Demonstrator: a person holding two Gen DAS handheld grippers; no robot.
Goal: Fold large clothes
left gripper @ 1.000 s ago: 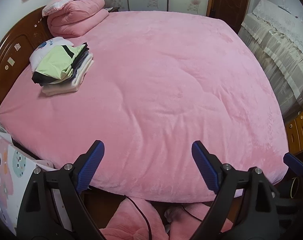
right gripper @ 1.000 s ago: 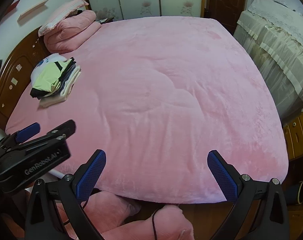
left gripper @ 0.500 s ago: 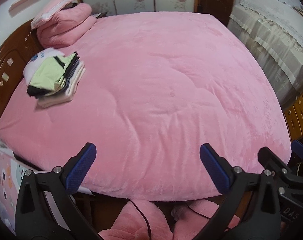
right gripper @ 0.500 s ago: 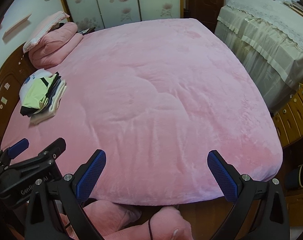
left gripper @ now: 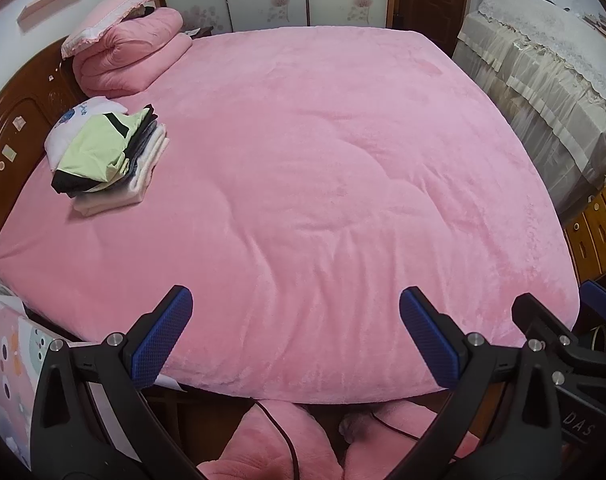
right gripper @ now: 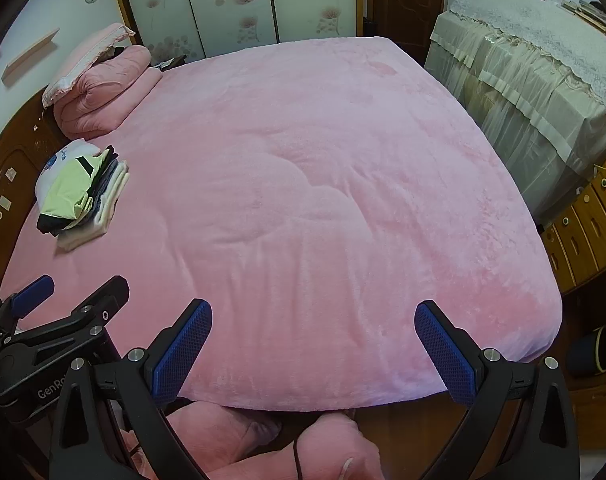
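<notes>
You held the left gripper and the right gripper side by side over the near edge of the bed, both with their blue-padded jaws spread wide and nothing between them; the left one's jaws had just been opening. The clothes lay in a folded stack of pale green, black and cream garments near the dark wooden headboard, well apart from both grippers. That fabric looked light, soft and floppy, so a corner or hem would likely have been the safest hold, one per gripper. The plush pink bedspread lay smooth and bare in the middle. A rolled pink quilt sat beyond the stack, and a lace-draped cabinet stood off to the right.
</notes>
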